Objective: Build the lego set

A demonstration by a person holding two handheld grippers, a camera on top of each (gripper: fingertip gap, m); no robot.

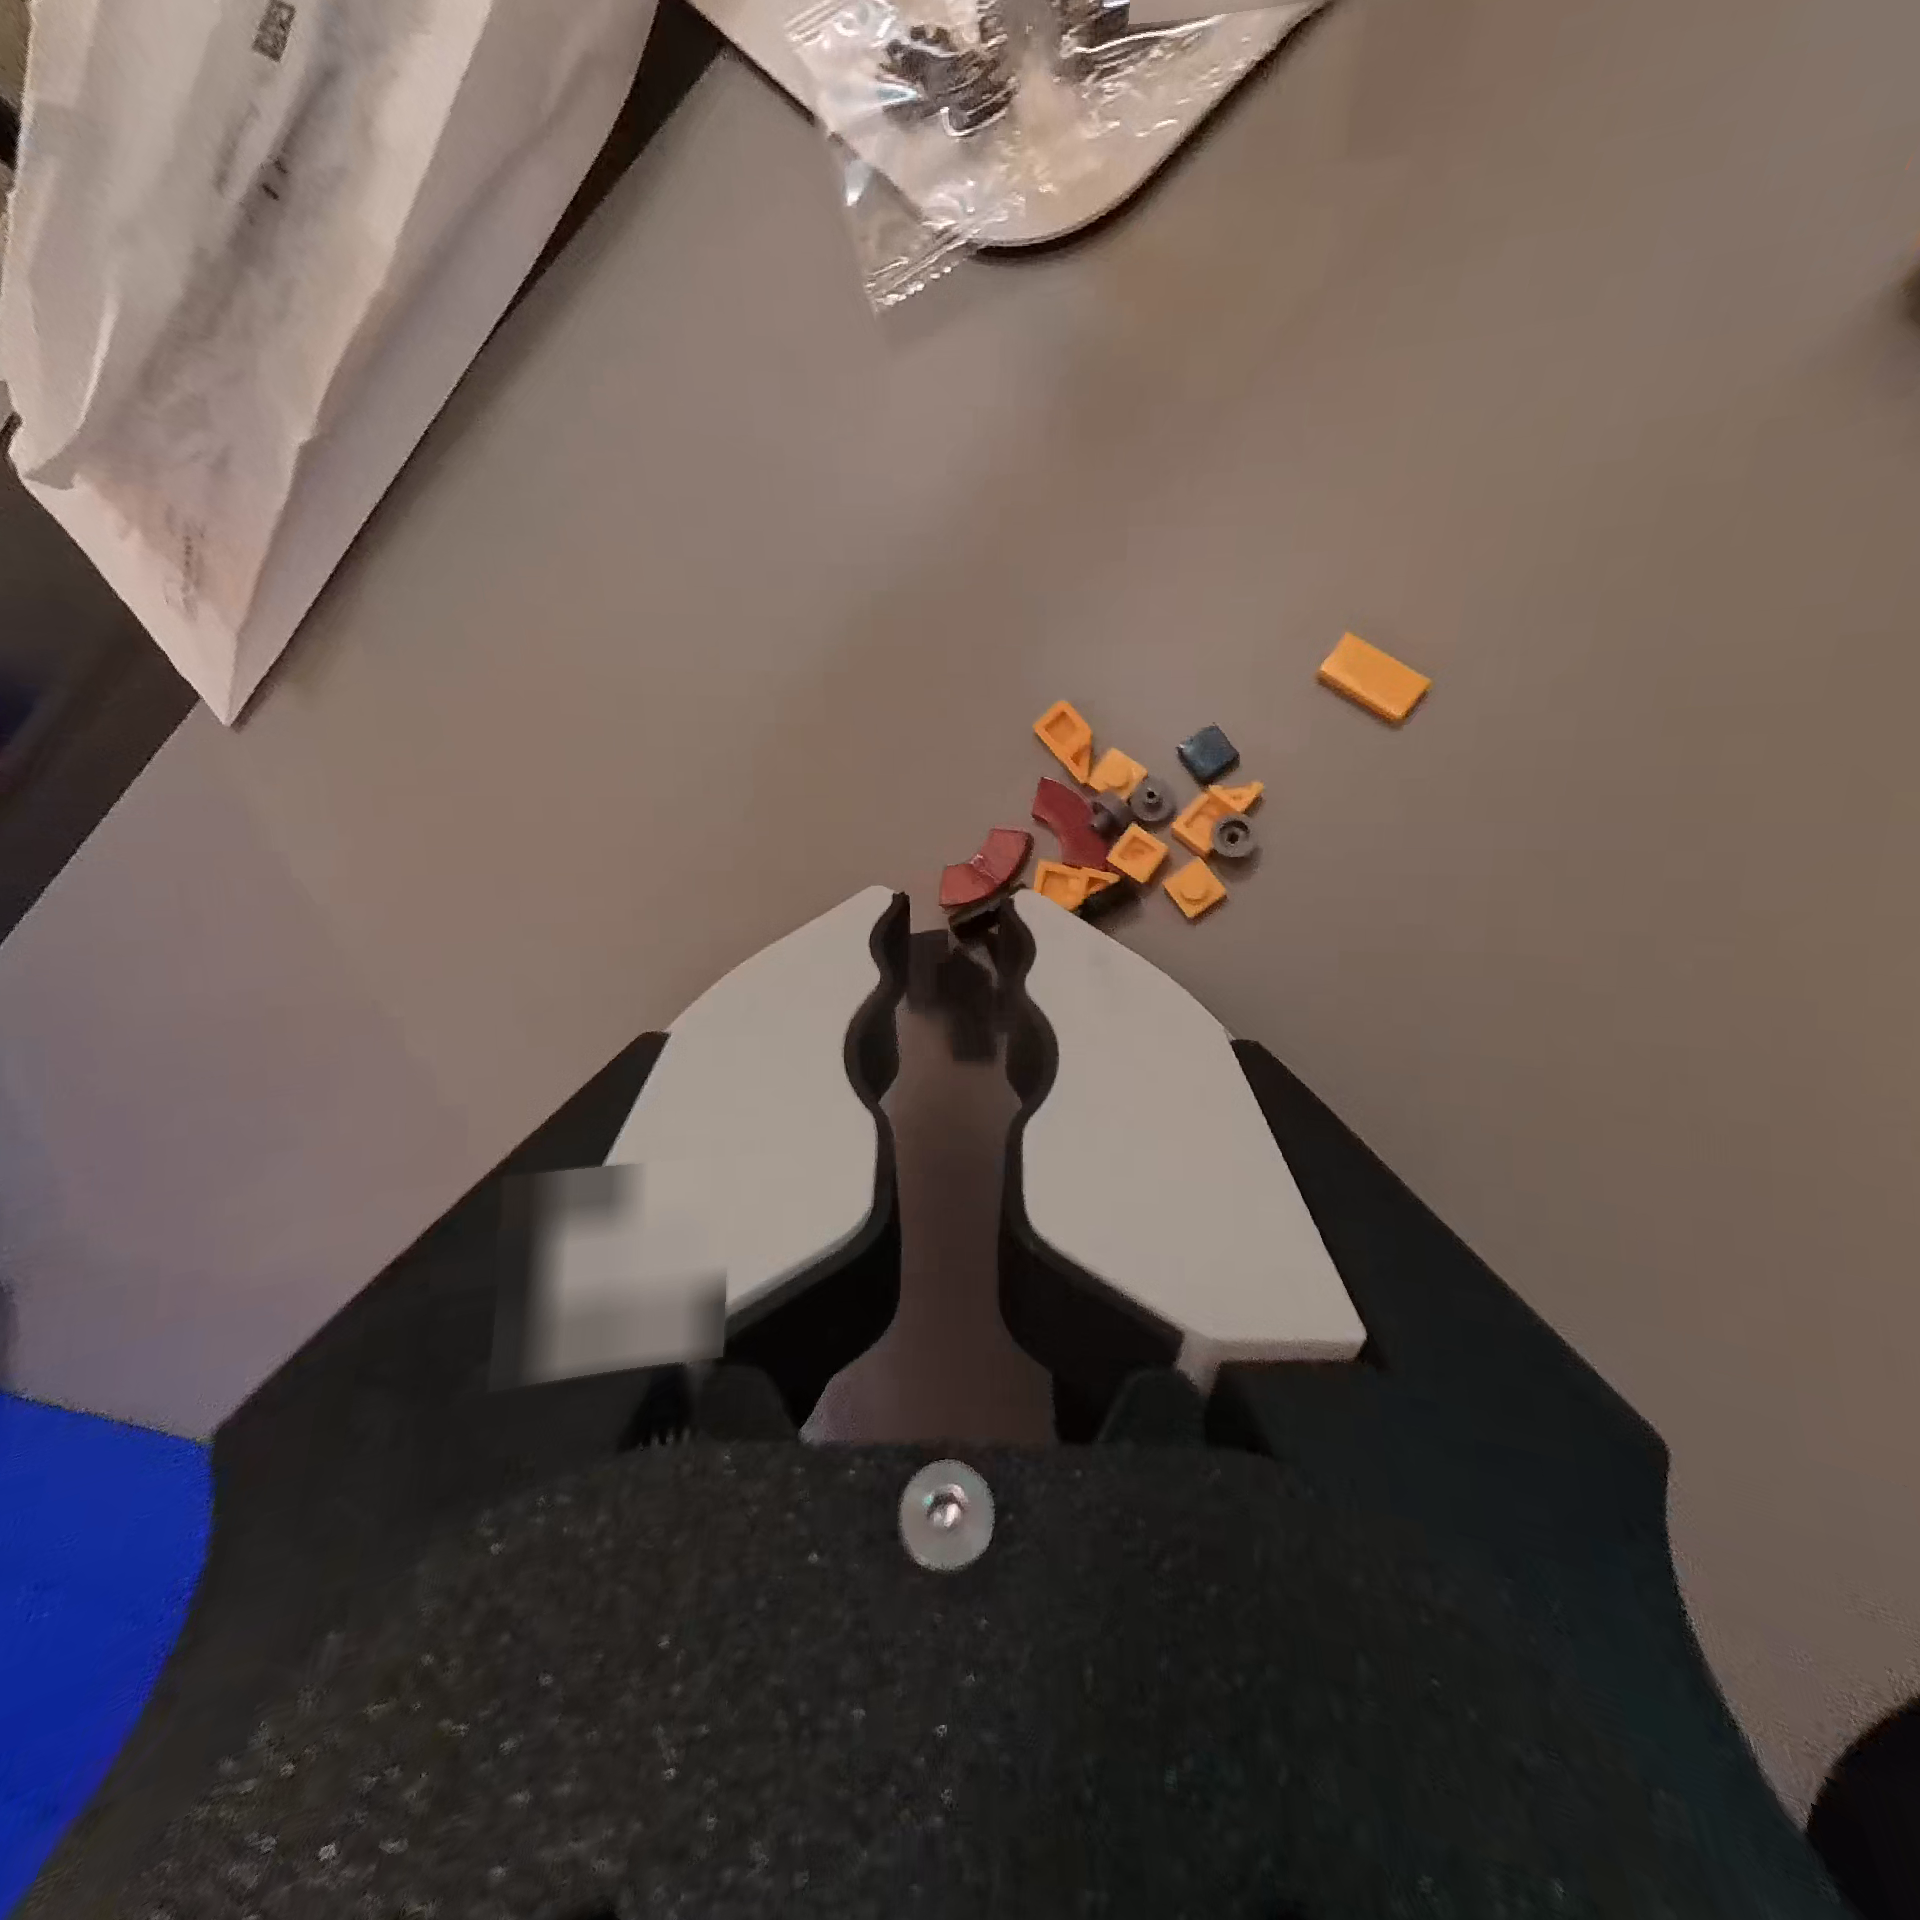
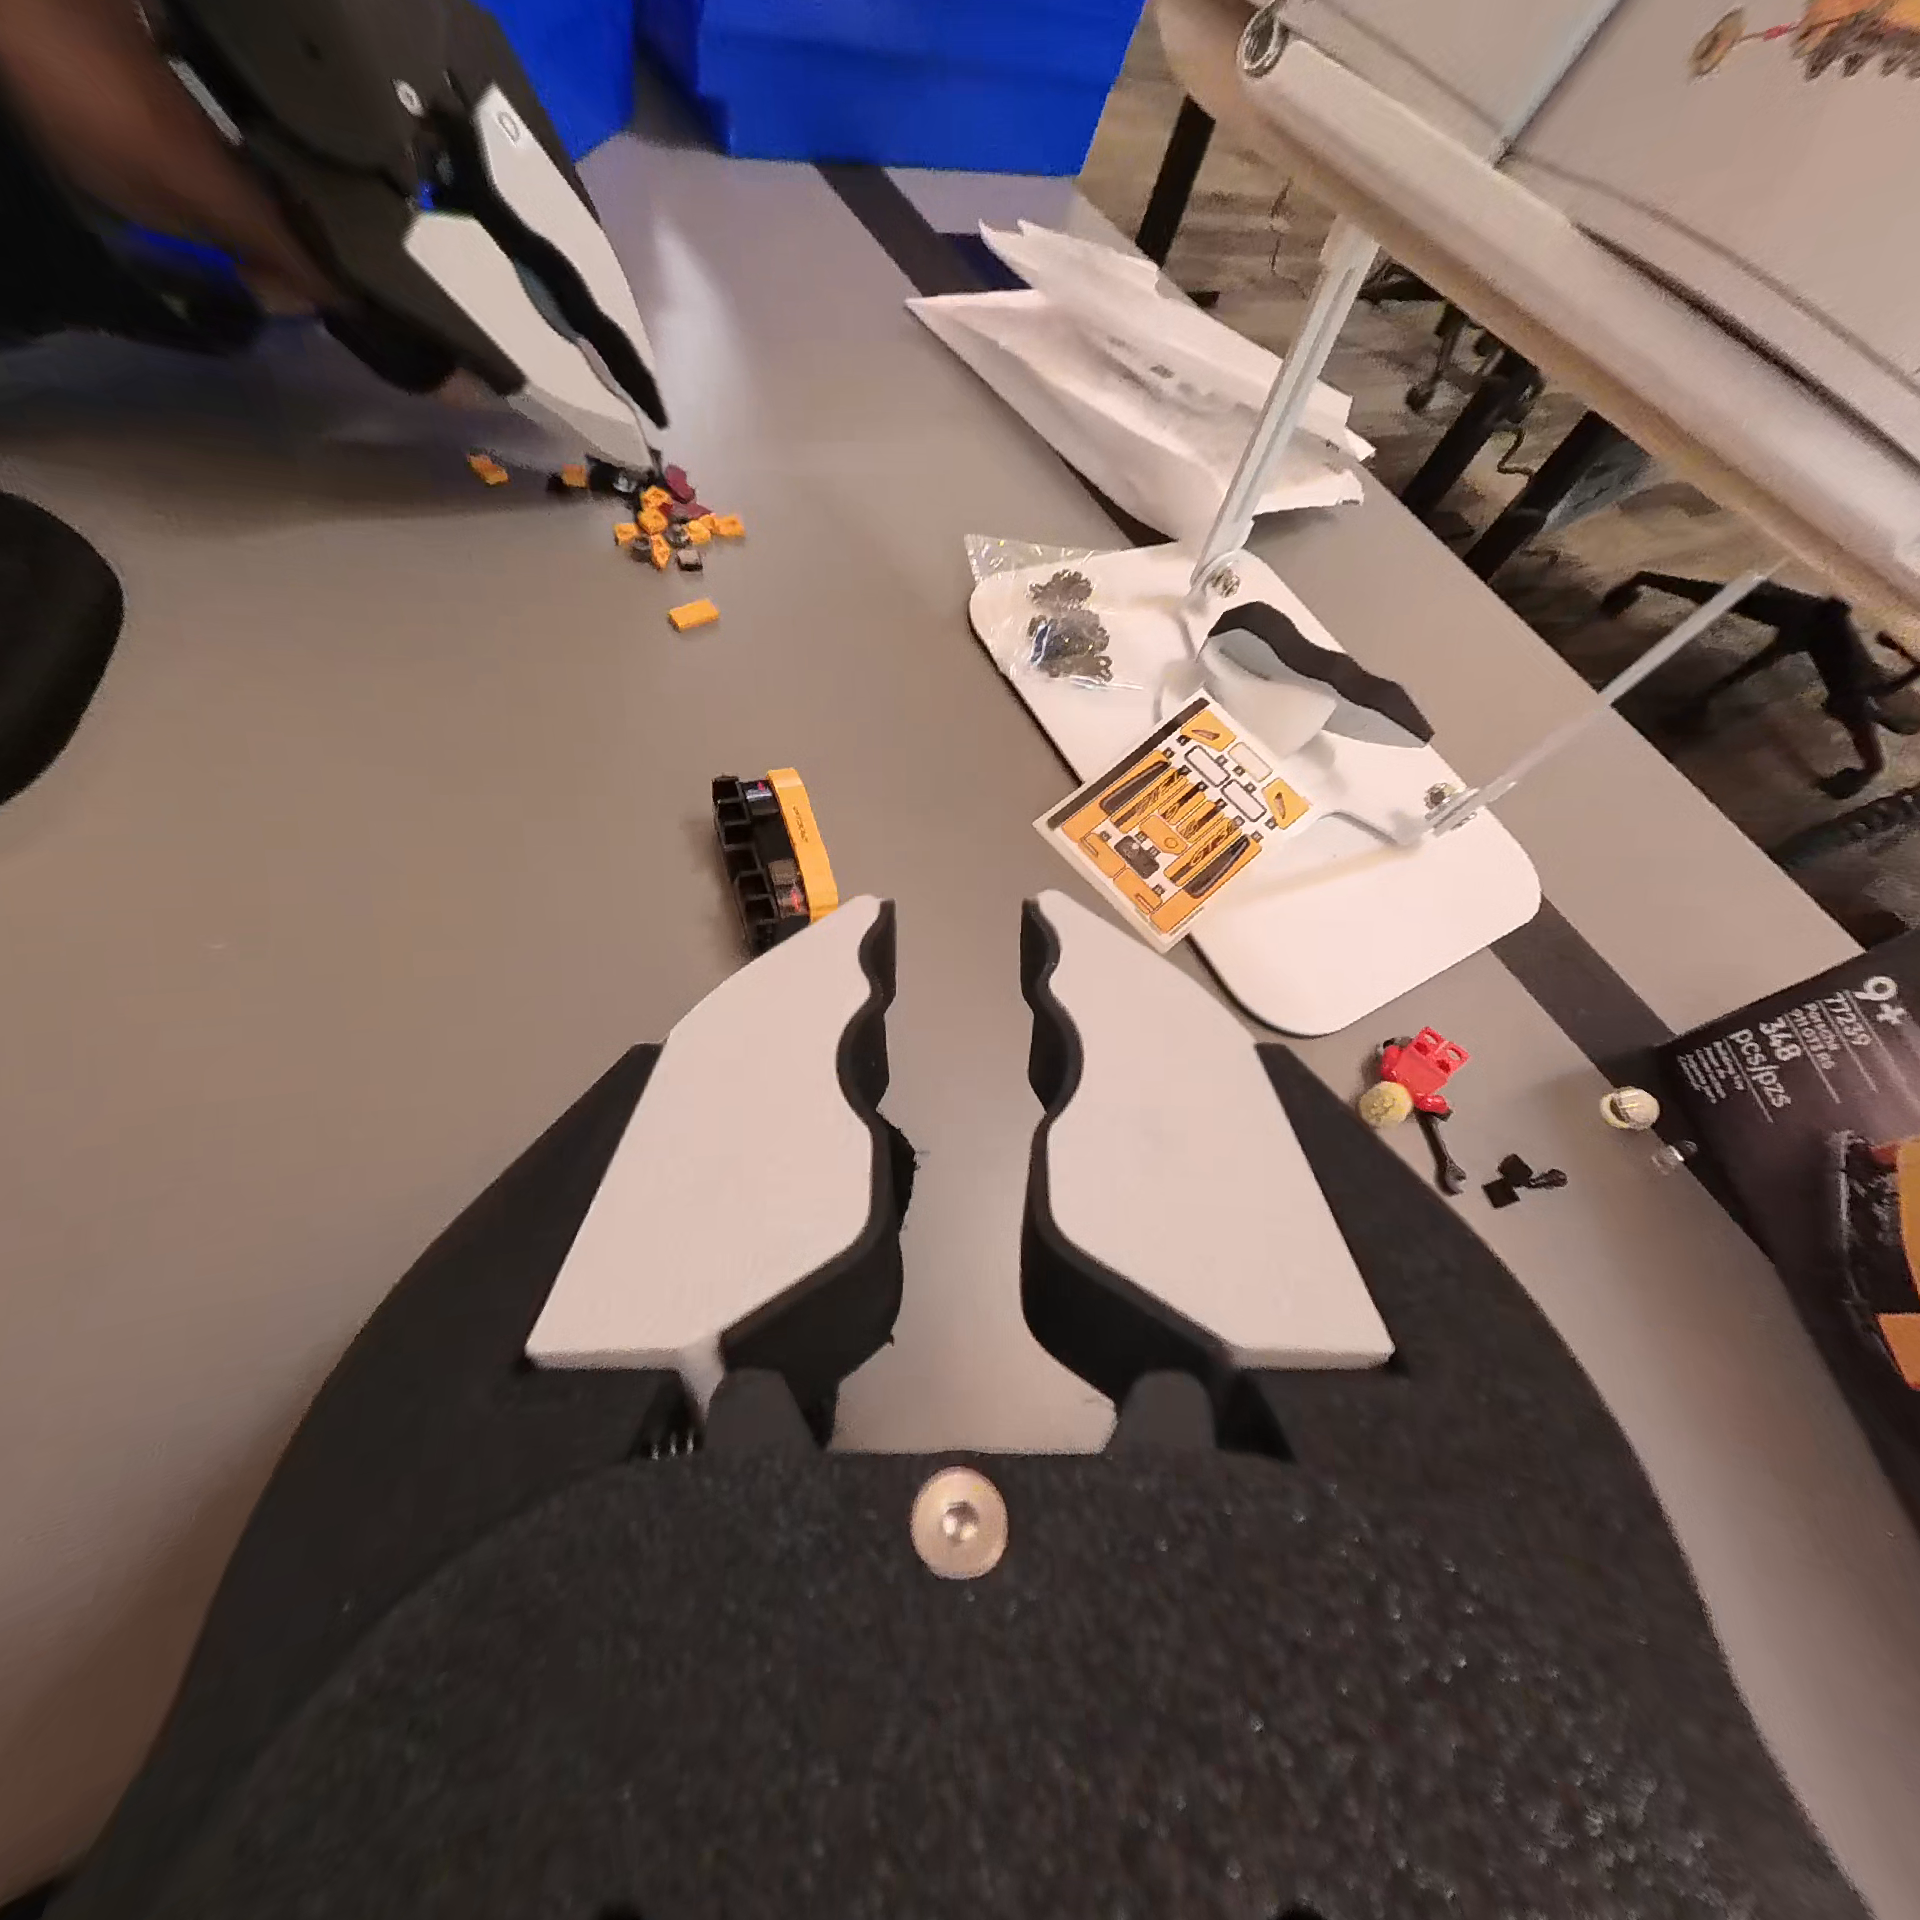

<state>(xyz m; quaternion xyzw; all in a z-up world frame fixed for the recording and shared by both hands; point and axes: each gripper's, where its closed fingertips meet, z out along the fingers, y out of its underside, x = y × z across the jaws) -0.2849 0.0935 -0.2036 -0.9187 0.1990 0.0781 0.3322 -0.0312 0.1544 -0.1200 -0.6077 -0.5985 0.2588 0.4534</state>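
Your left gripper [image 1: 951, 920] pinches a small dark piece [image 1: 971, 940] beside the orange-and-maroon pile [image 1: 1132, 826]; your right gripper's [image 2: 956, 920] fingers gape beside the black-and-orange assembly [image 2: 774, 857].

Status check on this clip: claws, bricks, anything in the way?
Left claw down at the loose brick pile, tips around a small dark piece. Right claw open, empty, beside the black-and-orange block. Nothing blocking.

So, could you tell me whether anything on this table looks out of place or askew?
Nothing looks damaged. The black and orange assembly lies tipped on its side, apart from the loose pile of small pieces. The sticker sheet overhangs the edge of the white stand base. A red minifigure part and small black bits lie scattered beside the box.
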